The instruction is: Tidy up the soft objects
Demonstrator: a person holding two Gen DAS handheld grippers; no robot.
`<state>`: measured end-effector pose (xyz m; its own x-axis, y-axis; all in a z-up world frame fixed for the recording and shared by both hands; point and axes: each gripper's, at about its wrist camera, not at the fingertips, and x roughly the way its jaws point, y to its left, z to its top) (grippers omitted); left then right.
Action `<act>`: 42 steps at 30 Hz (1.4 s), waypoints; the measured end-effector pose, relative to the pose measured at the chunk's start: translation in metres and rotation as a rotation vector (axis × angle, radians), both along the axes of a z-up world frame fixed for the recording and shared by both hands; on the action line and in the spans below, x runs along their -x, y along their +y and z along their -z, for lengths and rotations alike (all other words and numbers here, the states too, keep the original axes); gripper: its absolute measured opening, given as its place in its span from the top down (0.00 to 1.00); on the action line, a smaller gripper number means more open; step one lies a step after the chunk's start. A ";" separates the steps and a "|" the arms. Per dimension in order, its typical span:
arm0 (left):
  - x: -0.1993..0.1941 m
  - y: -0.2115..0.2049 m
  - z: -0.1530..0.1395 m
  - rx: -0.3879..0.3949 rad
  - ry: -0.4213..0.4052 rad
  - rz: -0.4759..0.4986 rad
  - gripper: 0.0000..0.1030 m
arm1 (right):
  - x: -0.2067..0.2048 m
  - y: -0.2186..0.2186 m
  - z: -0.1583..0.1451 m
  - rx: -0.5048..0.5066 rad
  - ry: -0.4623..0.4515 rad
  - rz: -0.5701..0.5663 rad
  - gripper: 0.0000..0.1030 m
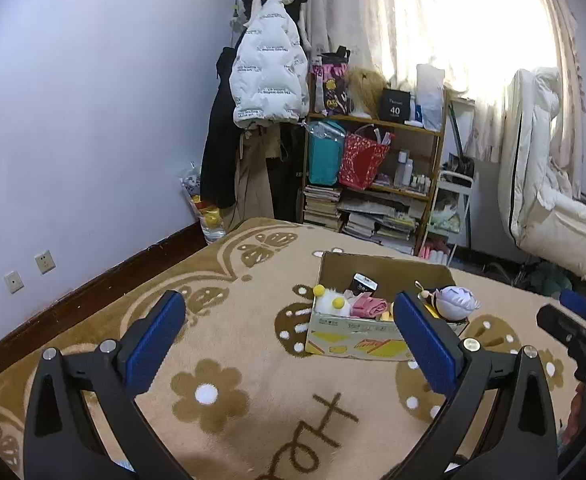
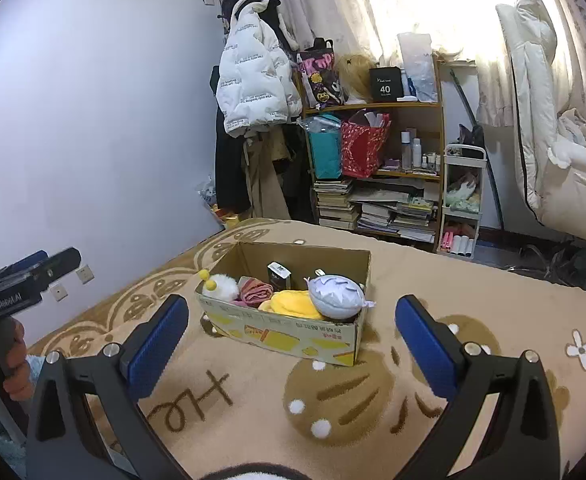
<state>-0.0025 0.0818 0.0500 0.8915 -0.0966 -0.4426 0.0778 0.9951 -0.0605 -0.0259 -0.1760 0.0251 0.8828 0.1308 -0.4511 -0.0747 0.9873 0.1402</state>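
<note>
1. Bedroom setting: a tan blanket [image 2: 433, 280] with brown flower and butterfly patterns covers the bed, and a pale wall rises at 9 o'clock.
2. At 12 o'clock beyond the bed stands a wooden shelf [image 2: 377, 108] holding bags, bottles and stacked books; a white puffer jacket [image 2: 249, 84] hangs just beside it at 11 o'clock.
3. On the blanket sits an open cardboard box [image 2: 289, 330], at 12 o'clock from the right gripper and at 1 o'clock from the left.
4. Inside the box lie the soft objects: a white plush with yellow pompoms [image 2: 223, 286] at its left end, a pink rolled cloth [image 2: 255, 291] beside that, a yellow plush [image 2: 293, 302] in the middle, and a lavender spiky-haired plush head [image 2: 335, 294] at the right end, resting on the rim.
5. A small black box [image 2: 279, 275] stands upright behind the cloth.
6. The left gripper [image 1: 289, 344] hovers over the blanket, its blue-padded fingers [image 1: 155, 346] spread wide and holding nothing.
7. The right gripper [image 2: 291, 346] is likewise wide apart and empty, its fingers [image 2: 427, 354] framing the box from the near side without touching it.
</note>
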 end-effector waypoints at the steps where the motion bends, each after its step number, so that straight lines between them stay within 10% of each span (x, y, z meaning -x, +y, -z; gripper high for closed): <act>1: 0.002 0.001 0.001 0.004 -0.003 -0.003 0.00 | 0.002 0.000 0.001 0.001 -0.005 0.002 0.00; 42: -0.018 -0.020 0.031 -0.073 0.098 0.055 0.00 | 0.013 -0.026 0.035 -0.053 0.032 0.050 0.00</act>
